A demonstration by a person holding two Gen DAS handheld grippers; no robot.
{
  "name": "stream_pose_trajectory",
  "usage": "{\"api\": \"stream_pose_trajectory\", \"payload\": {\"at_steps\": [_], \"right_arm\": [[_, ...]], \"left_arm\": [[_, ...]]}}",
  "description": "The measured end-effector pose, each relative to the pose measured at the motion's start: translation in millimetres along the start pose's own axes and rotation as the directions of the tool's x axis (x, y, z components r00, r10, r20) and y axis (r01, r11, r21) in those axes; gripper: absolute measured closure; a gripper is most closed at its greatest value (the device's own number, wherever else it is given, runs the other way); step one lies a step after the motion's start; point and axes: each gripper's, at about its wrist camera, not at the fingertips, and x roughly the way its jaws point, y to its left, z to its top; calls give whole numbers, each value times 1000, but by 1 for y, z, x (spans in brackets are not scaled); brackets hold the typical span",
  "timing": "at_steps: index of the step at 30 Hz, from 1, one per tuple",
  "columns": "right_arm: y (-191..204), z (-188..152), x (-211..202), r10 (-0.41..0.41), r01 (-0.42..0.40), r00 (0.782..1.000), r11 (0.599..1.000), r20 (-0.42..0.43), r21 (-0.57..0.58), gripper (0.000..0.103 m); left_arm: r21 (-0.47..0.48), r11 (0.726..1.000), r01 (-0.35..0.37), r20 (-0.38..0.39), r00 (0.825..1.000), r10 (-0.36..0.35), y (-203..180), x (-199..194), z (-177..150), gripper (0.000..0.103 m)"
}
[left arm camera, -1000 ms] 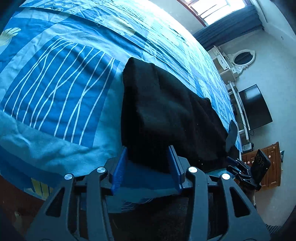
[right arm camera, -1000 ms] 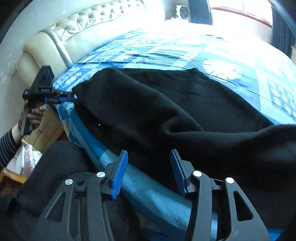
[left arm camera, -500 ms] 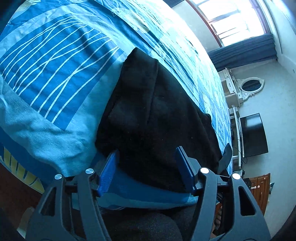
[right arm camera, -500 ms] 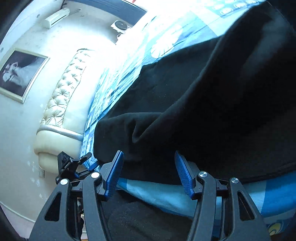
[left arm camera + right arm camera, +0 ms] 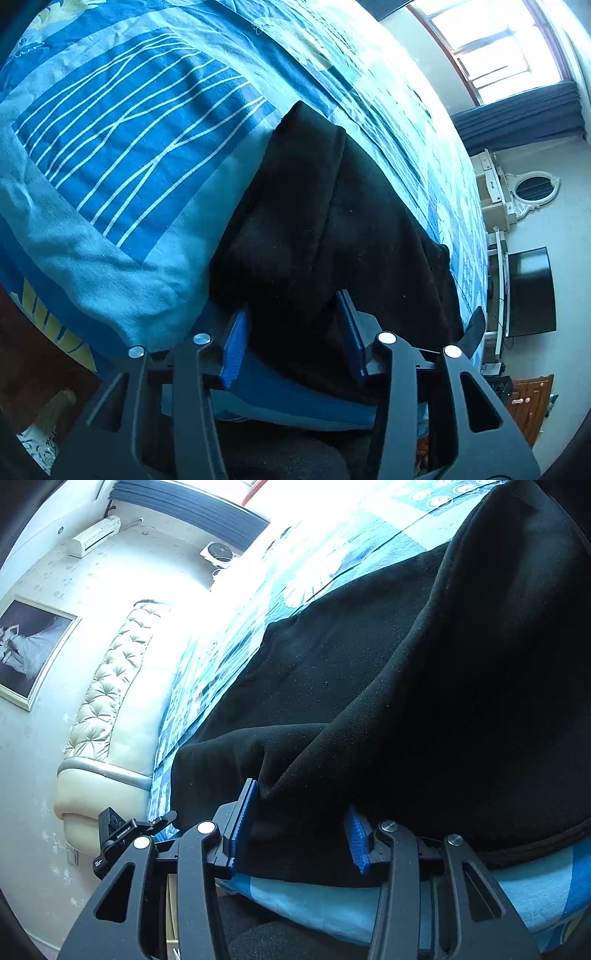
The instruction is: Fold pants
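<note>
Black pants (image 5: 332, 229) lie along the near edge of a bed with a blue patterned cover (image 5: 122, 140). My left gripper (image 5: 291, 332) is open, its blue pads on either side of the pants' near hem at the bed edge. My right gripper (image 5: 299, 823) is open too, with a bunched fold of the pants (image 5: 369, 709) between its pads. The other gripper shows small at the left in the right wrist view (image 5: 122, 834). I cannot tell whether the pads touch the cloth.
A cream tufted headboard (image 5: 107, 701) stands at the bed's left end. A framed picture (image 5: 29, 653) hangs on the wall. A television (image 5: 530, 291), white dresser with oval mirror (image 5: 532, 188) and wooden cabinet (image 5: 528, 402) stand to the right. A bright window (image 5: 491, 48) is beyond.
Both grippers have moved in closer to the near edge of the pants. The cloth now sits between the pads of each. The right view has tilted toward the headboard.
</note>
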Motion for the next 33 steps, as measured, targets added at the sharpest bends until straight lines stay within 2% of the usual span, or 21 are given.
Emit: {"api": "stream_pose_trajectory", "payload": {"at_steps": [1, 3, 4, 6, 12, 15, 18, 21, 26, 28, 29, 31, 33], "right_arm": [[-1, 1, -1, -9, 9, 1000, 1000, 2, -5, 63], [-2, 1, 1, -23, 23, 1000, 1000, 6, -16, 73], [-3, 1, 3, -22, 22, 1000, 1000, 4, -15, 75], [-3, -1, -1, -6, 6, 1000, 1000, 15, -3, 81], [5, -10, -29, 63, -63, 996, 998, 58, -11, 89], [-3, -22, -34, 81, -81, 996, 997, 38, 17, 93], [-19, -35, -30, 63, -64, 998, 997, 14, 38, 94], [-31, -41, -25, 80, -81, 997, 994, 14, 78, 94], [-43, -42, -26, 128, -128, 992, 984, 7, 126, 93], [-40, -39, -36, 101, -101, 995, 989, 9, 109, 88], [-36, -36, -44, 72, -74, 997, 993, 17, 88, 82], [-32, -26, -68, -2, -1, 998, 999, 66, 48, 73], [-34, -11, -96, -46, 41, 990, 998, 131, 41, 71]], "left_arm": [[21, 999, -26, 4, 1000, 26, -3, 0, 0, 67], [51, 997, -59, 16, 998, 59, -9, 0, 1, 72], [56, 996, -64, 19, 998, 63, -10, 0, 1, 78], [48, 997, -64, 21, 998, 63, -11, -2, 1, 83], [48, 996, -81, 32, 996, 79, -9, -17, -8, 91], [55, 996, -76, 15, 997, 76, -3, -15, -14, 92], [46, 997, -62, 6, 998, 61, 8, -10, -19, 92], [21, 999, -39, 3, 999, 38, 14, -10, -20, 92], [70, 996, -54, 0, 999, 55, 10, -8, -20, 90], [131, 987, -93, 14, 996, 92, 2, -13, -26, 89], [166, 979, -117, 24, 993, 115, -3, -16, -30, 89], [243, 956, -168, 48, 986, 161, -15, -23, -41, 89], [307, 933, -189, 69, 982, 177, -28, -30, -52, 86]]}}
